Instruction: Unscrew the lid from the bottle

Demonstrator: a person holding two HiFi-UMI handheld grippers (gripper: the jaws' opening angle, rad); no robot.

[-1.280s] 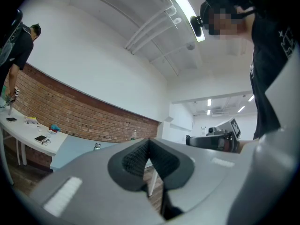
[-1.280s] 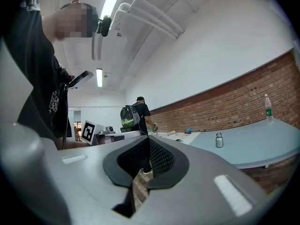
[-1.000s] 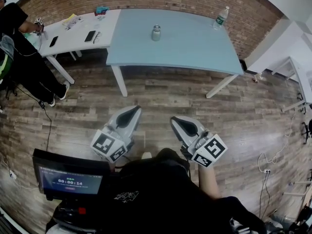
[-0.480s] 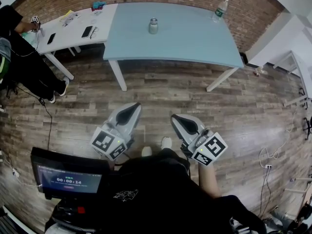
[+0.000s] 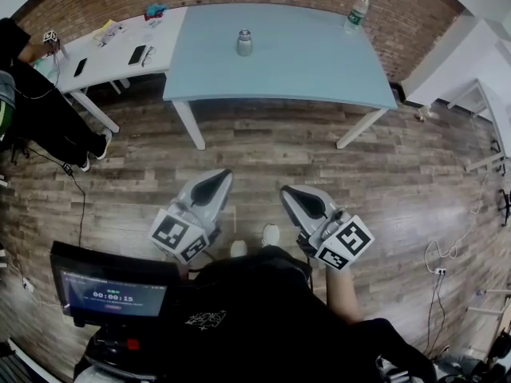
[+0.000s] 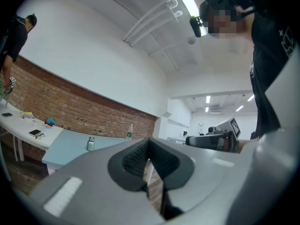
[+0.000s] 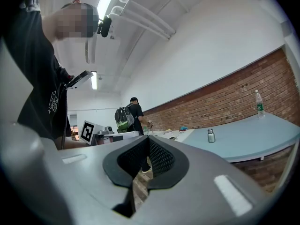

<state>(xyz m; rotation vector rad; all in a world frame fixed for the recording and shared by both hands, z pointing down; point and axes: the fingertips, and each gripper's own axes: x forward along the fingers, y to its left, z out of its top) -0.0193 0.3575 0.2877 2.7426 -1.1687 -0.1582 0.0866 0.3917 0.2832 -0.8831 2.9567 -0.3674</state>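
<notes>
Fingers [image 6: 133, 156] knurled, shut — bottle [image 5: 244, 43] perhaps steel, cylindrical

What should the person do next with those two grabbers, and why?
Probably step closer to the blue table. The small metal bottle stands on it, well out of reach. The left gripper and right gripper hang over the wooden floor, jaws together and empty, so nothing can be gripped from here.

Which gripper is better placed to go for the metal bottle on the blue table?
Left, marginally. In the head view the left gripper lines up closer with the metal bottle than the right gripper. Both are shut, empty and well short of the blue table.
</notes>
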